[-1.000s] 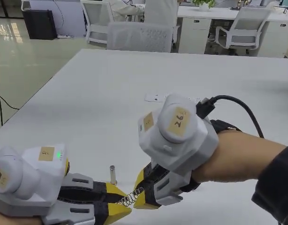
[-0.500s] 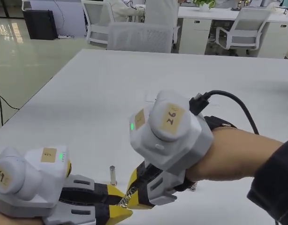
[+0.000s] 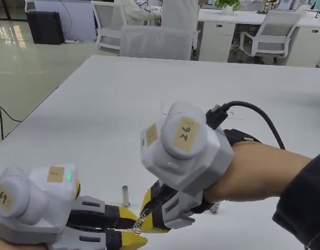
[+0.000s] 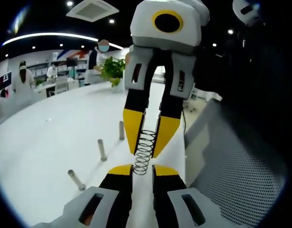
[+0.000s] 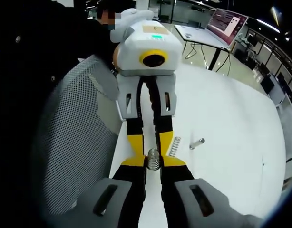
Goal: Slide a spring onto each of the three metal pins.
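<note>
The left claw (image 4: 142, 170) and right claw (image 5: 154, 161) both clamp one spring (image 4: 145, 142). An uneven release could fling it across the surface (image 4: 51, 137), past the pins (image 4: 102, 149) at centre-left.

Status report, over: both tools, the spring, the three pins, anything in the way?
Both shut on one spring: left tool, right tool. Three pins upright, all bare. Loose second spring on table; nothing blocks the pins.

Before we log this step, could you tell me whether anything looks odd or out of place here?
One thing: the left claw and the right claw both pinch the same spring, one at each end, so it hangs between them. The three pins are bare. Nothing looks spilled or damaged.
</note>
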Demonstrator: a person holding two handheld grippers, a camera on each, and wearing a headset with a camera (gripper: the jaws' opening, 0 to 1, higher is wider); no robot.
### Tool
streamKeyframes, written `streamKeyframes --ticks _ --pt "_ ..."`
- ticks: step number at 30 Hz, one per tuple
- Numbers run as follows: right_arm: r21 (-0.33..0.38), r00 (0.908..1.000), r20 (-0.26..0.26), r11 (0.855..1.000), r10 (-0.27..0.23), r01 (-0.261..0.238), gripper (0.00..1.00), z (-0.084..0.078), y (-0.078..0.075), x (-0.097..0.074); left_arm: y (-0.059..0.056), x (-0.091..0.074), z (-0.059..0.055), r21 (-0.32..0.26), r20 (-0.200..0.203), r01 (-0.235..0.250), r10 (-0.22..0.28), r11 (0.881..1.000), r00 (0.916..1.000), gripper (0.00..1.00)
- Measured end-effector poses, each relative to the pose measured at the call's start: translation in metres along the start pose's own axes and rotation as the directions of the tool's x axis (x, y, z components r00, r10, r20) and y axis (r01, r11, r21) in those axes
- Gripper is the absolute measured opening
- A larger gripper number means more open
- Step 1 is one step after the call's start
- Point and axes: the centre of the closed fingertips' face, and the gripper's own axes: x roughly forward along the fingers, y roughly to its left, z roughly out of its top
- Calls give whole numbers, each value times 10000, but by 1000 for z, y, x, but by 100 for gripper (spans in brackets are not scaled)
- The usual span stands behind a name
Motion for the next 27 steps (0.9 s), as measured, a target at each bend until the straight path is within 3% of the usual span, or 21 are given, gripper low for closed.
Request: streamKeyframes --ticks 12,27 --pt "180 9994 -332 9997 -138 144 8 -12 -4 -3 10 -13 -2 -229 110 -506 508 9985 9986 15" --pt "480 9983 -522 9984 -258 283 8 -25 -12 -10 24 -33 -14 -609 160 -1422 1434 9880 9895 26"
